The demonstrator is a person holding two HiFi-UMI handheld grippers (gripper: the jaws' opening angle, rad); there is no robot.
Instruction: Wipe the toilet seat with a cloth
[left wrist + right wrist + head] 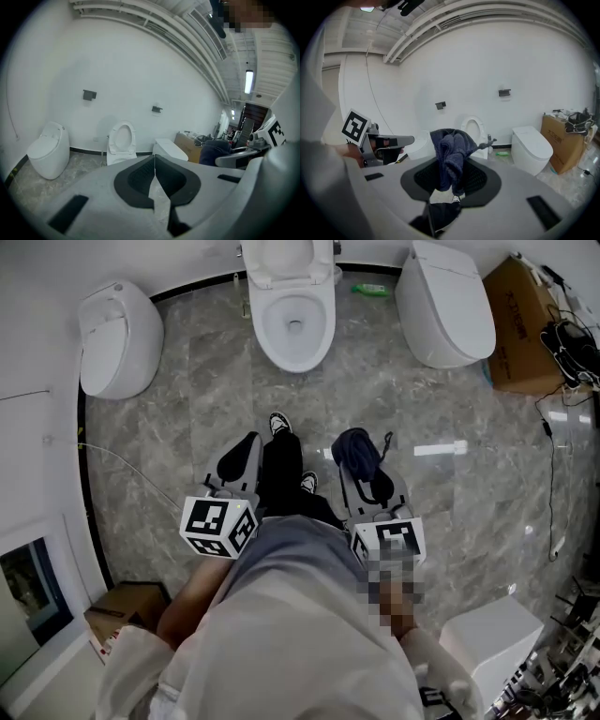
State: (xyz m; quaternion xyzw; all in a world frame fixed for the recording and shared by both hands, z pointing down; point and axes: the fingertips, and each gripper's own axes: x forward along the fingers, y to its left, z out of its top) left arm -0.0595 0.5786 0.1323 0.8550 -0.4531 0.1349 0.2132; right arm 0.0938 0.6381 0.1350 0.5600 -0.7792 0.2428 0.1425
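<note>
since the open toilet (270, 329) lies well ahead, not yet reached: right claw (451, 174) clamped on dark blue cloth (450, 152), carried ready for wiping; left claw (154, 177) closed on nothing, spare.

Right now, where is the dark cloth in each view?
Head view: dark cloth, right of centre.
Left gripper view: right side, mid-height.
Right gripper view: centre, clamped between the jaws.
Shared landmark: the open toilet.
</note>
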